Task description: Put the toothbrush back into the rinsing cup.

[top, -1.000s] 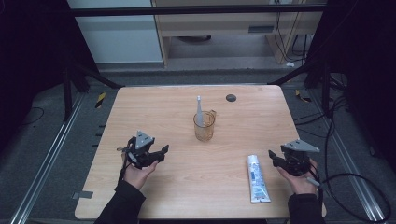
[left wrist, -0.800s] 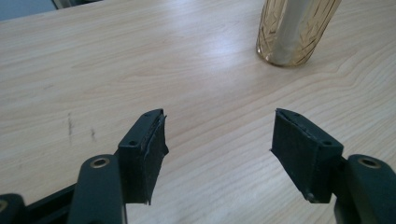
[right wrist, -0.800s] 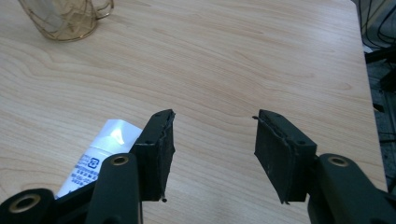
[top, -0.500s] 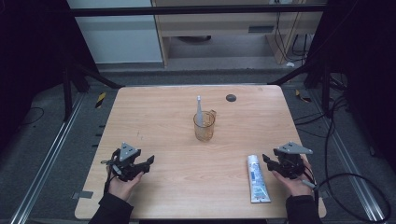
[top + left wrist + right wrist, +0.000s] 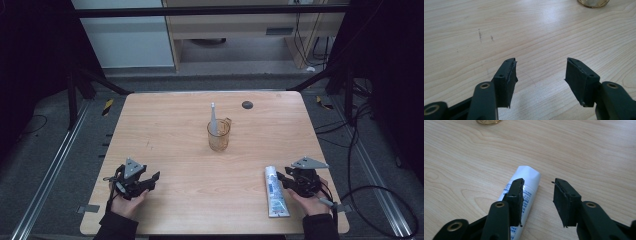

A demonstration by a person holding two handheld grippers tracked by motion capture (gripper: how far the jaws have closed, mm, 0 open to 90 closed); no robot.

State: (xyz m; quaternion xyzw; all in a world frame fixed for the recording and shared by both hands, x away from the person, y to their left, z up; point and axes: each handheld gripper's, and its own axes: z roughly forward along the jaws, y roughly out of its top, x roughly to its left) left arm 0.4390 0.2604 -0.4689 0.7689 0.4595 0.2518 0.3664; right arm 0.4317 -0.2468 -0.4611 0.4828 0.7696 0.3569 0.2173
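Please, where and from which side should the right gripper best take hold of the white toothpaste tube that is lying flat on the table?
Probably across the middle of the toothpaste tube, coming down from above with the right gripper beside it. The tube lies flat and long, so the open jaws can straddle its narrow width.

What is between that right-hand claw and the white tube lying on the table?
Nothing visible. The right gripper sits right beside the toothpaste tube, its jaws just having been closing with bare table between them; one jaw overlaps the tube's edge in the right gripper view.
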